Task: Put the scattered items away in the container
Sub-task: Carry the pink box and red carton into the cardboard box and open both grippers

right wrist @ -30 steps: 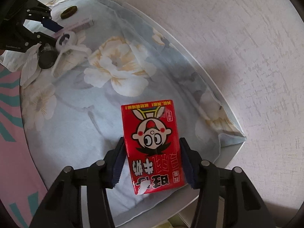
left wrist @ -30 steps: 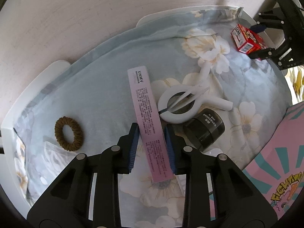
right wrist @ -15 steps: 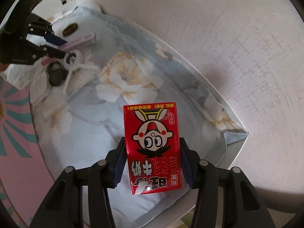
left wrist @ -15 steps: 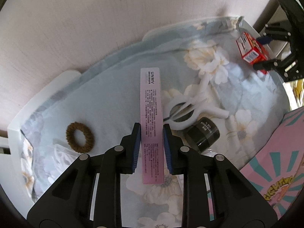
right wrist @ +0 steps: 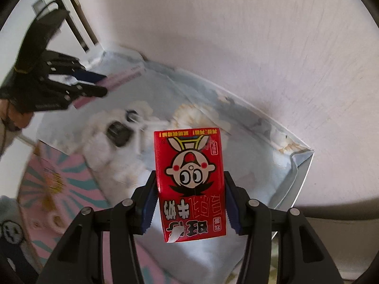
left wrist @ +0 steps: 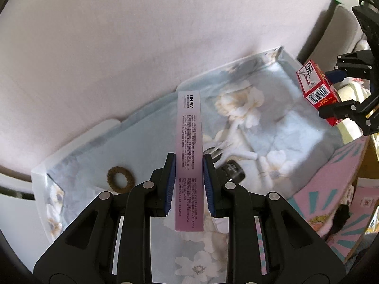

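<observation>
No container clearly in view, so nothing looks stowed yet. Floral cloth (left wrist: 146, 146) on white tray (left wrist: 106, 124) carries the leftovers: white clip (left wrist: 233, 142), black jar (left wrist: 233, 170), brown hair tie (left wrist: 120, 178). Left gripper (left wrist: 189, 184) jaws narrow, clamping pink box (left wrist: 189, 142) above cloth; right gripper (right wrist: 189, 203) jaws mid-width, gripping red carton (right wrist: 190, 179) in air; both need dropping off

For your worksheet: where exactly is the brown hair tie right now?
In the left wrist view, the brown hair tie lies on the floral cloth, left of the left tool, near the cloth's left end.
</observation>
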Tool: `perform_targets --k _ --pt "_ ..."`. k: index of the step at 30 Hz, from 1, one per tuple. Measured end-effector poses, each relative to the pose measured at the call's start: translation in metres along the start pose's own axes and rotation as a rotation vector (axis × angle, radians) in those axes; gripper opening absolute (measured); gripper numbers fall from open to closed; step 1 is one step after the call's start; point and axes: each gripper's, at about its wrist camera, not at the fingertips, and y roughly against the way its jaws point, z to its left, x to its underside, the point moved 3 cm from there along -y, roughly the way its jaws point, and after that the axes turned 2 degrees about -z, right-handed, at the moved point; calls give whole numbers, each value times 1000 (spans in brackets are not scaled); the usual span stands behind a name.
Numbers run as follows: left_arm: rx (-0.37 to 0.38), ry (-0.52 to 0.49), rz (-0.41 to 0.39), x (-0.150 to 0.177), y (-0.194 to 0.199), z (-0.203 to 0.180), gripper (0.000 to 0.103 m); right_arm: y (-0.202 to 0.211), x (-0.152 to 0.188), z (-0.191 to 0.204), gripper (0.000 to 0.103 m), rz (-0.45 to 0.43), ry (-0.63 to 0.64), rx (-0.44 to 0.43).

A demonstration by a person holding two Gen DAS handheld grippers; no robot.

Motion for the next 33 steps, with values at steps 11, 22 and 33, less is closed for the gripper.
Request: perform_targets --k 11,22,33 --pt "66 -107 -160 -1 106 -43 20 89 25 48 47 -173 -113 61" --pt "242 -231 -140 57 138 -110 20 141 111 104 47 -274 -415 166" --pt "205 -303 -21 119 82 -149 20 76 179 134 47 -135 -686 293"
